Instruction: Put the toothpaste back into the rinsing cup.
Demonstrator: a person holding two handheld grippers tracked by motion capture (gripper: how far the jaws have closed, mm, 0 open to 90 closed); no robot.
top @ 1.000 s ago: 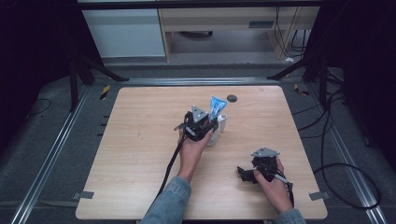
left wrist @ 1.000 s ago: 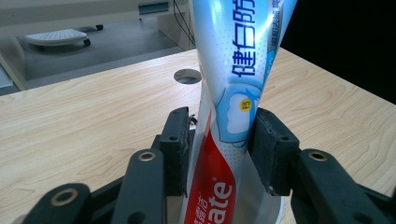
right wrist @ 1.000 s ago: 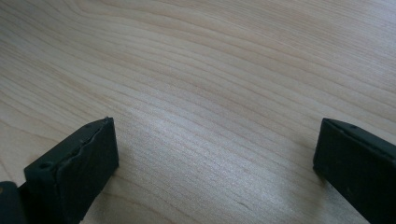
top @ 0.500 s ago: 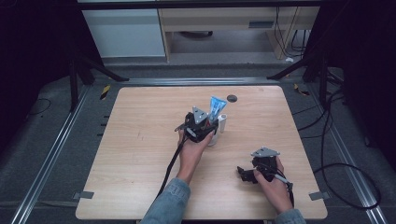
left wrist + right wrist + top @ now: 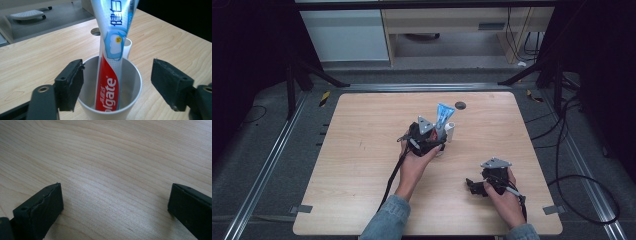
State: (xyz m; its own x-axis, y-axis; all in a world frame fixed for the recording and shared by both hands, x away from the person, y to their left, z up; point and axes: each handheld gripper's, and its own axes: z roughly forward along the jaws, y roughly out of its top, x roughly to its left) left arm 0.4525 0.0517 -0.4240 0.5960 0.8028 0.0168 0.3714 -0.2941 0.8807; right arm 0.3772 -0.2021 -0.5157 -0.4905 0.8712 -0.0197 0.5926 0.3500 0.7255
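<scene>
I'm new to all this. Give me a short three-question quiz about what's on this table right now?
1. True or false: the toothpaste tube stands inside the white cup.
2. The left gripper is: A) clamped on the tube, B) open on either side of the cup, C) lying flat on the table.
3. What lies between the right gripper pads?

Key: 1 true. 2 B; its jaws have just been opening, pads clear of tube and cup. 3 Only bare wooden table.
</scene>
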